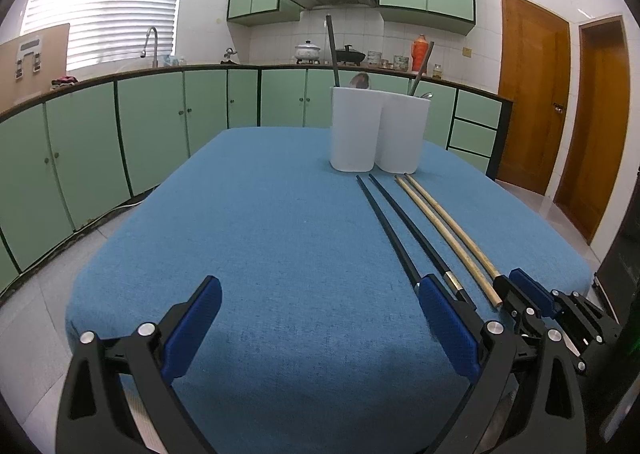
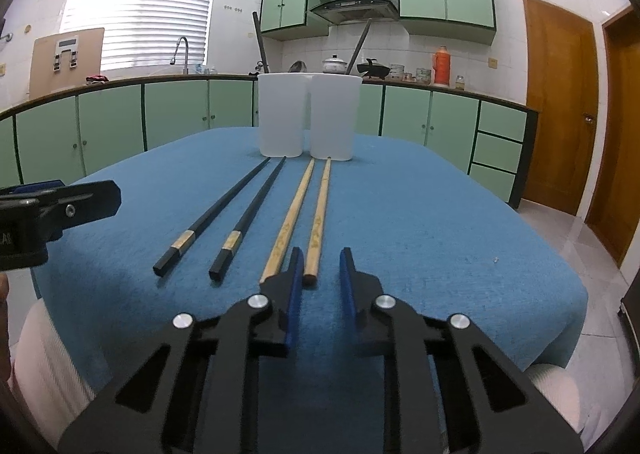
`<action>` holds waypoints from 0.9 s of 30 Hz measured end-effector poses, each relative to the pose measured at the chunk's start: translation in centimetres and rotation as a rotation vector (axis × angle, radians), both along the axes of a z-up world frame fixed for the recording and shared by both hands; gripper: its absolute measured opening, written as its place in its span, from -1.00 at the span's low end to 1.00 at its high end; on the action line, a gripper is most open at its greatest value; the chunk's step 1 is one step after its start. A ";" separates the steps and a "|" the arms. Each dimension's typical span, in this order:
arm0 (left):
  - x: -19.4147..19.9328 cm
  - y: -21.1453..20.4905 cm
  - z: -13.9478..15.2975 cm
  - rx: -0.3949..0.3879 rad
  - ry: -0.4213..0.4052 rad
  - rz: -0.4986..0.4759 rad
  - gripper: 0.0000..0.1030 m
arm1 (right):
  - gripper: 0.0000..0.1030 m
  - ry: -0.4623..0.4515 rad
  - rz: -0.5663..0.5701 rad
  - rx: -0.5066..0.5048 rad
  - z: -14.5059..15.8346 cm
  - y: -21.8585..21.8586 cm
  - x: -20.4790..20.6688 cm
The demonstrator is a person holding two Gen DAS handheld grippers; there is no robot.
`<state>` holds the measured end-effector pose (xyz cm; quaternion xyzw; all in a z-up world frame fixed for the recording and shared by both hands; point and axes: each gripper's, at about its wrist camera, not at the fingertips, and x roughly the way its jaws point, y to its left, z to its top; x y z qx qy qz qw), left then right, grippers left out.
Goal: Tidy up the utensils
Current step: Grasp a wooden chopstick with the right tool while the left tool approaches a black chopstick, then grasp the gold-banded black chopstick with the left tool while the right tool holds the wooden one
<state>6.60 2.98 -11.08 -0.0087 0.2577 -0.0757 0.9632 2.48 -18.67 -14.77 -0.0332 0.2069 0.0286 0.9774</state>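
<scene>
The right gripper [image 2: 320,270] sat low in the frame w/ its jaws nearly together around the end of one tan chopstick [image 2: 318,222], not pinching it yet. The left gripper [image 1: 320,318] stood wide apart (holding nothing). Two white cups [image 2: 308,118] stood at the center, behind the sticks.

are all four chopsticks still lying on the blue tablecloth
Yes, the two black chopsticks and two bamboo chopsticks lie flat on the blue tablecloth in front of the white holders.

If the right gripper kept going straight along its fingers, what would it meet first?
Most likely the rightmost light wooden chopstick: its near end lies between the right gripper fingers, apparently untouched. Depth is unclear; beyond stands the right white plastic holder.
</scene>
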 end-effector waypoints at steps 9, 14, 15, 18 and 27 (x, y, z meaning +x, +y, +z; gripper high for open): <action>-0.3 0.3 -0.2 -0.013 0.005 0.002 0.88 | -0.79 0.009 -0.001 -0.020 0.0 0.5 0.2; -0.5 0.1 -0.1 -0.015 0.000 0.000 0.88 | -0.87 0.058 0.007 -0.042 0.7 1.1 0.8; -0.4 0.1 0.0 -0.017 0.000 0.000 0.88 | -0.87 0.069 0.010 -0.029 0.8 0.9 0.9; -0.5 -0.2 0.0 -0.015 -0.002 -0.002 0.88 | -0.88 0.095 0.012 0.010 1.1 0.2 1.2; -0.7 -2.2 -0.7 0.000 0.029 -0.059 0.56 | -0.88 0.104 -0.017 0.012 1.2 -1.3 0.8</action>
